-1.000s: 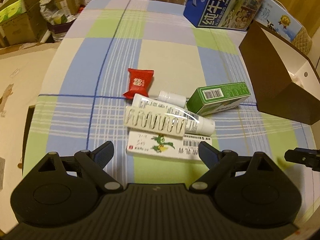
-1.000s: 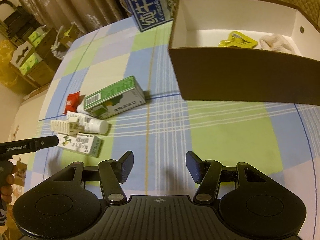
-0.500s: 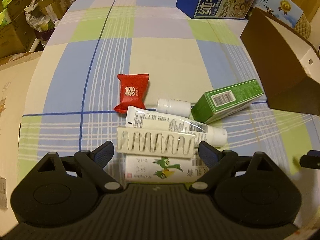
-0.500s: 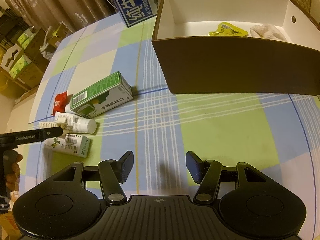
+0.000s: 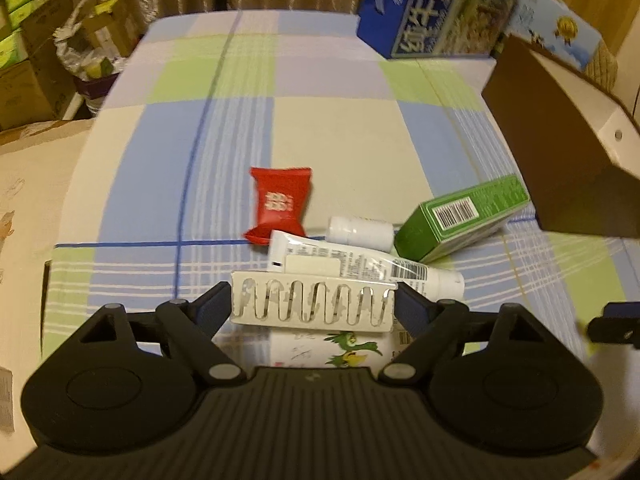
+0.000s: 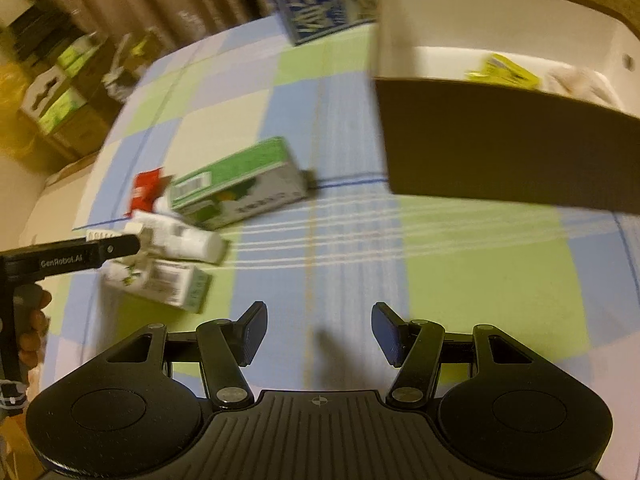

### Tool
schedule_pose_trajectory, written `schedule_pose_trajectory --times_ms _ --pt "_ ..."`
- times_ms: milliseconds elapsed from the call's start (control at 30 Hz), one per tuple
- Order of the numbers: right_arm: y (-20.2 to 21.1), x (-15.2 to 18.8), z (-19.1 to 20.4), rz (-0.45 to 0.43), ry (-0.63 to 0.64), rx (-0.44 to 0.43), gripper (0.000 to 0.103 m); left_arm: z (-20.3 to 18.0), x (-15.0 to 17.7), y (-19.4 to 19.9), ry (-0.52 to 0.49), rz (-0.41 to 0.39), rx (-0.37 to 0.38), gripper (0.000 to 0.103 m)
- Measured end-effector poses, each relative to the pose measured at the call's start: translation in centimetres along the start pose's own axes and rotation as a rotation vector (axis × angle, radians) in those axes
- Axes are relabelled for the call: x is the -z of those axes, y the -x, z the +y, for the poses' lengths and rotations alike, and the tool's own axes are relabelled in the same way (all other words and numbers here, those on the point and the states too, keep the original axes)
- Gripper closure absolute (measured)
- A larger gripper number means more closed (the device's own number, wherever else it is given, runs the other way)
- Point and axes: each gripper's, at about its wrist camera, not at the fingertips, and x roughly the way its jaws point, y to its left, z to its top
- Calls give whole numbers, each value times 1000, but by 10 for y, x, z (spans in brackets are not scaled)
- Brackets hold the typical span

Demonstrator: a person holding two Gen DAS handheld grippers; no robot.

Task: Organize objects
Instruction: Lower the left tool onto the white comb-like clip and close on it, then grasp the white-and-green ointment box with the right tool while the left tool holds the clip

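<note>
The left gripper (image 5: pixel 314 306) has its fingers flanking the white blister card (image 5: pixel 312 307) atop the pile, touching or nearly so. It's probably light, thin and bendy, so squeezing its short ends gently looks safest. The right gripper (image 6: pixel 318 334) hangs wide open, empty.

My left gripper (image 5: pixel 314 306) straddles white blister card (image 5: pixel 312 307), fingers close at both ends. Tube (image 5: pixel 360 270), white bottle (image 5: pixel 360 229), green carton (image 5: pixel 464 218) crowd just beyond; red sachet (image 5: pixel 280 204) ahead-left. Brown box (image 6: pixel 508 148) walls off right. Bare cloth (image 6: pixel 480 256) before my right gripper (image 6: pixel 318 334), jaws wide.
</note>
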Motion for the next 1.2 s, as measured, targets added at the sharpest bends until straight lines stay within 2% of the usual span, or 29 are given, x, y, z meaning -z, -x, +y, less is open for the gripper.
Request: schedule_pose_trajectory --times_ms 200,467,667,833,1033,1100,1133,1200 --pt "-20 -10 51 -13 202 -140 48 26 10 28 71 -33 -40 21" --pt "-61 -13 121 -13 484 -281 48 68 41 46 197 1 -122 21" --pt "-91 -17 145 -12 595 -282 48 81 61 57 249 13 -147 21" --pt "-113 -15 144 24 592 -309 48 78 72 57 262 31 -137 21" --pt "-112 8 142 61 618 -318 48 73 75 58 252 36 -133 21" --pt "-109 19 142 47 643 -279 54 71 75 57 247 38 -131 21" --pt "-109 25 141 40 654 -249 63 70 75 57 244 39 -130 21" --pt "-102 31 133 24 636 -241 66 67 75 58 235 40 -125 21"
